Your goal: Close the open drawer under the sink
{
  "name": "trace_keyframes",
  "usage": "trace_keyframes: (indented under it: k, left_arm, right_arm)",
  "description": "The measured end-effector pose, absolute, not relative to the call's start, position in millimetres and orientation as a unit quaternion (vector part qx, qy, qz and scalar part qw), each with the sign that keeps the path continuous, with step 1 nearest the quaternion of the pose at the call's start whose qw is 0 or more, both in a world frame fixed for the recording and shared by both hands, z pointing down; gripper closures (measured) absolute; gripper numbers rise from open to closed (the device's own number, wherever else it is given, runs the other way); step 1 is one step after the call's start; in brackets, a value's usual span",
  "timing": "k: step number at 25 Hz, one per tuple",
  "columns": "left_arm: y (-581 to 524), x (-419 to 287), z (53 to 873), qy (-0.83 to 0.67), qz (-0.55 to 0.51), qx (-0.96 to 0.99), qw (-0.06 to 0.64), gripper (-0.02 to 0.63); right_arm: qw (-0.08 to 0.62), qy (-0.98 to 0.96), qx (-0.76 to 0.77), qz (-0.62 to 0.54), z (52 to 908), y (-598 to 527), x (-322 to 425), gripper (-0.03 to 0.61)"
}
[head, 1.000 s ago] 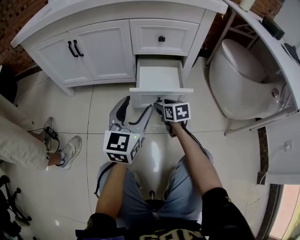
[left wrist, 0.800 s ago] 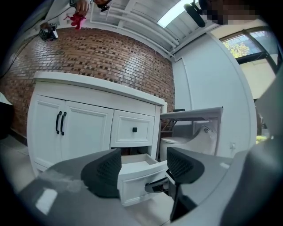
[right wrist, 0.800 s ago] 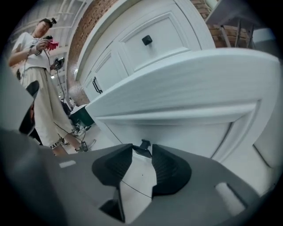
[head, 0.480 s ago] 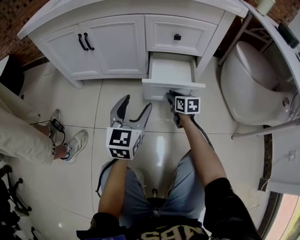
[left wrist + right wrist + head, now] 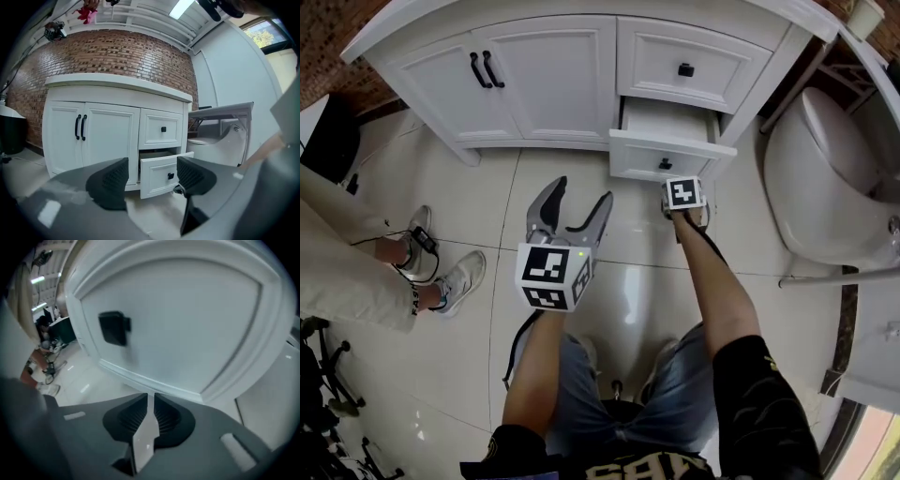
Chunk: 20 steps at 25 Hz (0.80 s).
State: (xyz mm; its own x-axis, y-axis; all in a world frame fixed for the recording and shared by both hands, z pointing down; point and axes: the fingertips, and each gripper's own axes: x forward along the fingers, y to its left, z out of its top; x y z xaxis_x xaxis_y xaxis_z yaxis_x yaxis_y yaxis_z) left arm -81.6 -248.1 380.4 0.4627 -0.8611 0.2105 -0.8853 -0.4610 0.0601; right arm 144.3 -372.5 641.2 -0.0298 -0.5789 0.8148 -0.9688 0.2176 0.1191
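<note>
Underfoot, pale glossy floor tiles (image 5: pixel 487 216) run up to a white vanity (image 5: pixel 422 56) set against a brick wall. A toilet (image 5: pixel 825 178) stands to its right. Another person's legs and sneakers (image 5: pixel 455 281) show at the far left of the head view.

Vanity front: two doors (image 5: pixel 534 80) with black handles on the left and a closed upper drawer (image 5: pixel 689 66) on the right. Below that sits the open drawer (image 5: pixel 670 155), pulled partway out, its front panel standing clear of the cabinet face.

Your left hand-held gripper (image 5: pixel 581 192) hangs over the floor in front of the vanity, well short of it. It is released: jaws spread wide, nothing between them.

Your right hand-held gripper (image 5: pixel 150 401) points down at the open drawer's front panel, close up against it. It sits low and to the right of the small black knob (image 5: pixel 114 327). You cannot tell whether it touches the panel. Its jaws have just been closing and are now clenched almost together, with only a thin slit between the pads and nothing held.
</note>
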Motion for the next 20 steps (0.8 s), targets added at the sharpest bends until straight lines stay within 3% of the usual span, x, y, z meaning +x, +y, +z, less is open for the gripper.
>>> trace_keyframes:
  k: [2,6,14,20]
  left_arm:
    - [-250.9,-78.3,383.8,-0.51,0.074,0.852,0.088,0.29]
    - [-261.3,-71.5,385.0,-0.494,0.073,0.862,0.082,0.291]
    - [-267.7,-65.3,392.2,-0.484,0.069,0.867,0.095,0.291]
    - [-266.6,-62.3,397.3,-0.477,0.072,0.87,0.099,0.29]
  right_arm:
    - [0.374,-0.669,0.597,0.237,654.8,-373.3,159.2,0.54]
    - [0.264,-0.732,0.559,0.285,672.9,-383.1,131.5,0.568]
    - [0.252,-0.689,0.571,0.368,697.6,-414.8,145.8,0.571]
    - [0.3,-0.64,0.545,0.45,700.0,-437.2,148.1,0.571]
